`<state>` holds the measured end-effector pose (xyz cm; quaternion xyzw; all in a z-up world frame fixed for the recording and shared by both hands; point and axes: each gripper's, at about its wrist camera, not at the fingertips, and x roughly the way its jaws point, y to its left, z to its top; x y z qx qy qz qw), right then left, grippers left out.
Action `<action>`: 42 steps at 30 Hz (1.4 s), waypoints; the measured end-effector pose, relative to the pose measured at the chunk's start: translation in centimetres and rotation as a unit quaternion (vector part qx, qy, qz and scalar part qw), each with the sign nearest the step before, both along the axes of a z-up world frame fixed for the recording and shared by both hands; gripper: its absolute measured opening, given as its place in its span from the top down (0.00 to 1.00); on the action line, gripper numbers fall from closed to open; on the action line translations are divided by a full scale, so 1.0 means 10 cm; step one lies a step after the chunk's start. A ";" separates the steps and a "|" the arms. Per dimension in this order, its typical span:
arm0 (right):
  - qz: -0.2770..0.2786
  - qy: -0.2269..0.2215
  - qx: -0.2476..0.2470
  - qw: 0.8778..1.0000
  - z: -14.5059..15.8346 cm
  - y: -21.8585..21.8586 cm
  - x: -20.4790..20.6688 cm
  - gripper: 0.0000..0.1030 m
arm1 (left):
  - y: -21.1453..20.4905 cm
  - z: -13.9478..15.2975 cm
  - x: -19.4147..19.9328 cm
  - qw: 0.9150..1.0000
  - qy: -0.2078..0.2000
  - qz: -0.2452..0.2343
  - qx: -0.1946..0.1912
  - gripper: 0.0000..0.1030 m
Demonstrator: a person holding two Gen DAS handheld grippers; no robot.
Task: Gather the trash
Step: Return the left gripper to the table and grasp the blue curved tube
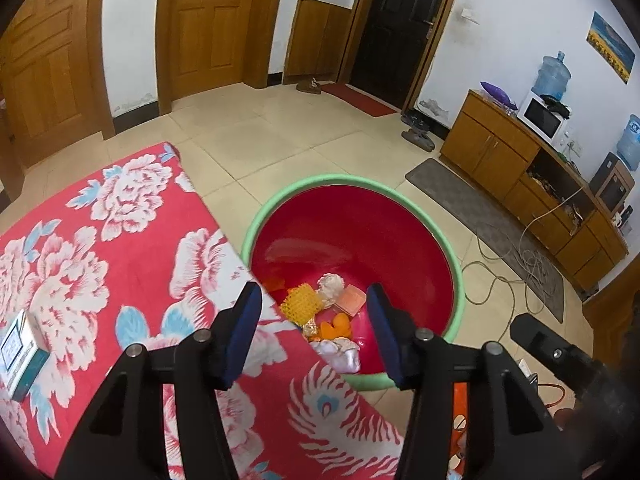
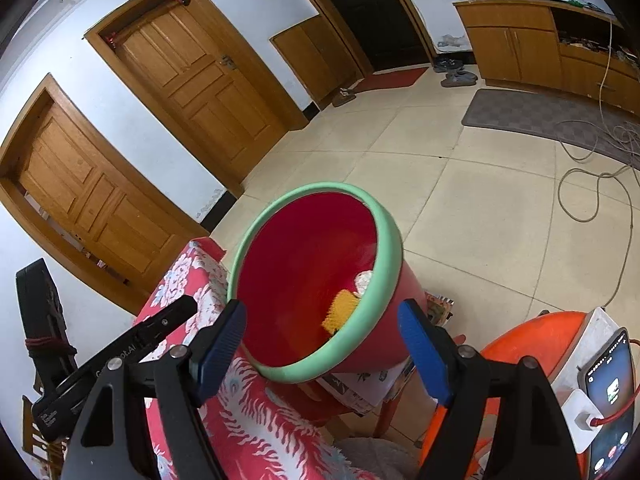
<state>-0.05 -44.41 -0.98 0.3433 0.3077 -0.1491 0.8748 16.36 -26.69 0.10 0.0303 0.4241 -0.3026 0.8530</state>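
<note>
1. left gripper (image 1: pixel 314 300) sits at the bottom of the left wrist view, blue pads spread apart with nothing between them. it hangs over the edge where the red floral cloth (image 1: pixel 120 240) meets the bin.
2. right gripper (image 2: pixel 322 322) is in the bottom centre of the right wrist view, jaws wide open and empty too. the bin's green rim shows in the gap between the pads, but they aren't touching it.
3. a small white and teal box (image 1: pixel 22 350) lies on the cloth at the far left edge of the left wrist view, well apart from the bin.
4. the red bin with green rim (image 1: pixel 280 204) is right beside the cloth's edge, centre of frame. the trash is down in its bottom: a yellow bumpy piece (image 1: pixel 301 302), a crumpled whitish wad (image 1: pixel 331 283), a pinkish flat packet (image 1: pixel 351 299), some orange bits (image 1: pixel 339 326) and a pale wrapper (image 1: pixel 340 354).
5. in the right wrist view the bin looks tilted, perched on what looks like printed cardboard on a red stool; can't tell exactly.
6. lower right of that view: an orange chair (image 2: pixel 520 344) with a phone (image 2: pixel 610 404) on charge.
7. further back: tiled floor, grey mat (image 1: pixel 480 216), loose cables, wooden doors (image 1: pixel 208 20) upper left, cabinet with a microwave (image 1: pixel 542 120) upper right.
</note>
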 end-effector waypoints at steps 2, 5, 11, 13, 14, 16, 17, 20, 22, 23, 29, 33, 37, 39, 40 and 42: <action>0.004 -0.002 -0.005 1.000 0.04 0.05 -0.01 0.22 | 0.08 0.01 -0.01 1.000 0.002 0.005 -0.002 0.47; 0.012 -0.004 -0.009 1.000 0.08 0.13 -0.01 0.22 | 0.22 0.04 -0.03 1.000 0.000 0.015 -0.006 0.47; 0.028 -0.008 -0.018 0.999 0.17 0.31 -0.05 0.22 | 0.55 0.14 -0.10 0.999 -0.011 0.046 -0.007 0.47; 0.041 -0.005 -0.018 0.999 0.18 0.39 -0.04 0.22 | 0.68 0.18 -0.13 0.998 -0.019 0.057 -0.005 0.47; 0.048 -0.004 -0.019 0.999 0.18 0.44 -0.03 0.22 | 0.76 0.21 -0.14 0.998 -0.024 0.064 -0.004 0.47; 0.060 -0.005 -0.021 0.998 0.21 0.52 -0.03 0.22 | 0.90 0.24 -0.15 0.997 -0.032 0.075 -0.001 0.47; 0.063 -0.007 -0.022 0.998 0.23 0.56 -0.03 0.22 | 0.97 0.26 -0.15 0.996 -0.034 0.082 0.001 0.47; 0.069 -0.013 -0.021 0.997 0.29 0.64 -0.04 0.22 | 1.22 0.31 -0.13 0.994 -0.043 0.102 0.005 0.47; 0.074 -0.015 -0.020 0.997 0.33 0.70 -0.05 0.22 | 1.39 0.32 -0.11 0.992 -0.049 0.119 0.010 0.47; 0.078 -0.016 -0.020 0.997 0.35 0.73 -0.05 0.22 | 1.48 0.33 -0.10 0.991 -0.051 0.126 0.012 0.47; 0.099 -0.012 -0.023 0.995 0.38 0.89 0.01 0.22 | 1.98 0.31 0.03 0.982 -0.059 0.177 0.023 0.47; 0.114 -0.004 -0.026 0.993 0.35 1.03 0.06 0.22 | 2.30 0.24 0.12 0.976 -0.057 0.205 0.035 0.47; 0.123 0.001 -0.033 0.992 0.36 1.15 0.11 0.22 | 2.62 0.15 0.22 0.970 -0.053 0.231 0.050 0.47; 0.124 0.001 -0.039 0.992 0.38 1.17 0.11 0.22 | 2.74 0.11 0.26 0.967 -0.051 0.241 0.057 0.47; 0.123 0.002 -0.041 0.992 0.38 1.18 0.11 0.22 | 2.81 0.07 0.30 0.965 -0.050 0.248 0.064 0.47; 0.121 0.003 -0.044 0.992 0.39 1.18 0.11 0.22 | 2.93 0.01 0.37 0.960 -0.049 0.264 0.080 0.47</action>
